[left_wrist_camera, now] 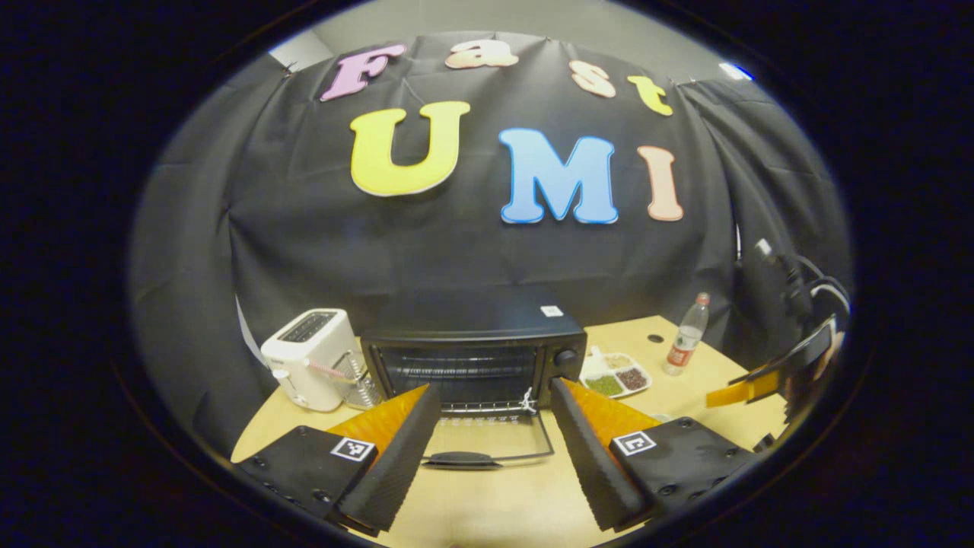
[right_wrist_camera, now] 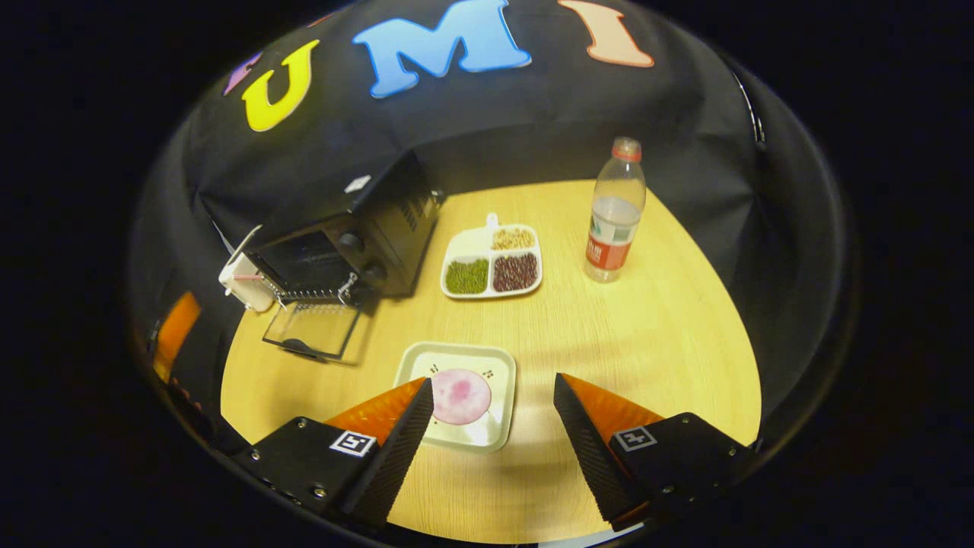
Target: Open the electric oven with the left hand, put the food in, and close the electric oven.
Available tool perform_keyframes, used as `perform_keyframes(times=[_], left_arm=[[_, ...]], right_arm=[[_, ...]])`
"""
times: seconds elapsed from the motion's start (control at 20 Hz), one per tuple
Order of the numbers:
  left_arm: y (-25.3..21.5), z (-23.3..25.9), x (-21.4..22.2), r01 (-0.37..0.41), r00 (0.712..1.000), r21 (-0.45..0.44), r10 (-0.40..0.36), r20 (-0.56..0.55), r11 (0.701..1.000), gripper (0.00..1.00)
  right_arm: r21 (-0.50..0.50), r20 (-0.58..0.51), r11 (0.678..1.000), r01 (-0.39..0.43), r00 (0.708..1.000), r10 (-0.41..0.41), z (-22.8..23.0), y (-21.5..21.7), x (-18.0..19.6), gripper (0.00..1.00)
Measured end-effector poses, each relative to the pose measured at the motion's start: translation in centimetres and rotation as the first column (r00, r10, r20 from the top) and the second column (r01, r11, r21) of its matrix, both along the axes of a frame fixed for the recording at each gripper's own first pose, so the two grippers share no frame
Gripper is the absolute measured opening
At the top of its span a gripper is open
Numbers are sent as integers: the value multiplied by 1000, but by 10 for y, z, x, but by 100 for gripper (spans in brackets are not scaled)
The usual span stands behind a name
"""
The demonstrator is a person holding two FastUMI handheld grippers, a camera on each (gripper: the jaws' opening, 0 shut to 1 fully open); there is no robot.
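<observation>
The black electric oven [left_wrist_camera: 475, 346] stands at the back of the wooden table, its glass door [left_wrist_camera: 487, 441] folded down flat with the handle toward me. My left gripper [left_wrist_camera: 494, 399] is open just in front of that door, nothing between its fingers. In the right gripper view the oven [right_wrist_camera: 342, 228] sits at the left with its door [right_wrist_camera: 312, 329] lowered. A pink round food item [right_wrist_camera: 459, 396] lies on a square white plate [right_wrist_camera: 487, 438] just ahead of my open right gripper [right_wrist_camera: 493, 392]. The right gripper [left_wrist_camera: 749, 388] also shows at the left gripper view's right edge.
A white toaster [left_wrist_camera: 312, 358] stands left of the oven. A divided dish of beans [right_wrist_camera: 493, 262] and a water bottle [right_wrist_camera: 615, 209] stand to the oven's right. The table's front edge lies close below both grippers.
</observation>
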State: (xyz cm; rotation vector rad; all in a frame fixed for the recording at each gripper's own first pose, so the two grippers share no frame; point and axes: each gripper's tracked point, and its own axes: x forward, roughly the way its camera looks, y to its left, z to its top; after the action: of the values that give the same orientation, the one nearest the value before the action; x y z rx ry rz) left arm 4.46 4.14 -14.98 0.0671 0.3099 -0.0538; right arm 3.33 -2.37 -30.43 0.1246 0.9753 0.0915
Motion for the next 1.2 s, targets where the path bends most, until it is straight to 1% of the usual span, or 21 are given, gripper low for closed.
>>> perform_keyframes(times=[0.1,0.15,0.25,0.3,0.35,0.4,0.45,0.55,0.6,0.65,0.7,0.75,0.8,0.85,0.9,1.0,1.05,1.1,1.15,1.2], left_arm=[[-1,12,-12,16,1000,2,-16,24,1000,97],[4,13,-18,17,1000,14,-17,22,1000,100],[16,11,-28,1,1000,41,-2,9,999,92],[21,9,-32,-7,1000,47,7,3,999,92],[26,7,-37,-19,1000,48,19,1,999,95],[31,5,-41,-29,1000,44,29,-5,999,97],[36,3,-45,-41,999,39,41,-12,998,100],[44,-1,-49,-59,998,36,60,-21,998,100],[46,0,-50,-66,998,34,67,-22,997,100],[49,1,-52,-71,997,31,72,-23,997,100],[49,0,-53,-74,997,28,75,-26,997,100],[50,-3,-53,-75,997,25,75,-30,997,100],[50,-3,-52,-75,997,23,75,-33,997,100],[48,-5,-52,-72,997,20,73,-33,997,100],[46,-3,-51,-68,997,16,69,-31,998,98],[40,3,-49,-57,998,15,57,-20,998,98],[38,5,-49,-52,999,16,53,-15,998,98],[37,7,-48,-50,999,18,50,-9,999,98],[37,10,-48,-50,999,18,50,-5,999,98],[37,12,-48,-52,999,15,52,-4,999,100]], right_arm=[[30,-101,999,18,995,-15,-23,-2,2,98],[19,-140,999,29,990,-27,-39,-7,3,98],[-39,-200,999,34,979,-42,-61,-18,3,98],[-63,-218,997,32,975,-45,-69,-23,5,98],[-95,-239,995,30,970,-52,-77,-25,6,98],[-118,-258,993,22,965,-52,-83,-28,5,91],[-140,-274,990,14,960,-52,-87,-30,5,98],[-190,-297,982,-6,954,-52,-96,-34,5,96],[-175,-298,985,-9,953,-45,-97,-30,8,95],[-181,-296,983,-5,954,-49,-98,-28,8,95],[-186,-294,982,-12,955,-44,-96,-28,11,90],[-187,-293,982,-24,956,-33,-94,-28,9,88],[-163,-299,986,-38,954,-13,-94,-22,10,87],[-149,-298,988,-50,954,3,-93,-15,10,70],[-111,-303,991,-76,952,39,-96,-7,11,58],[-112,-322,991,-67,946,27,-95,-9,10,16],[-84,-310,995,-47,950,19,-95,-7,14,15],[-42,-348,999,-25,937,9,-108,-3,7,0],[1,-354,1000,9,935,-7,-101,1,6,1],[68,-386,997,41,922,-11,-99,8,0,1]])
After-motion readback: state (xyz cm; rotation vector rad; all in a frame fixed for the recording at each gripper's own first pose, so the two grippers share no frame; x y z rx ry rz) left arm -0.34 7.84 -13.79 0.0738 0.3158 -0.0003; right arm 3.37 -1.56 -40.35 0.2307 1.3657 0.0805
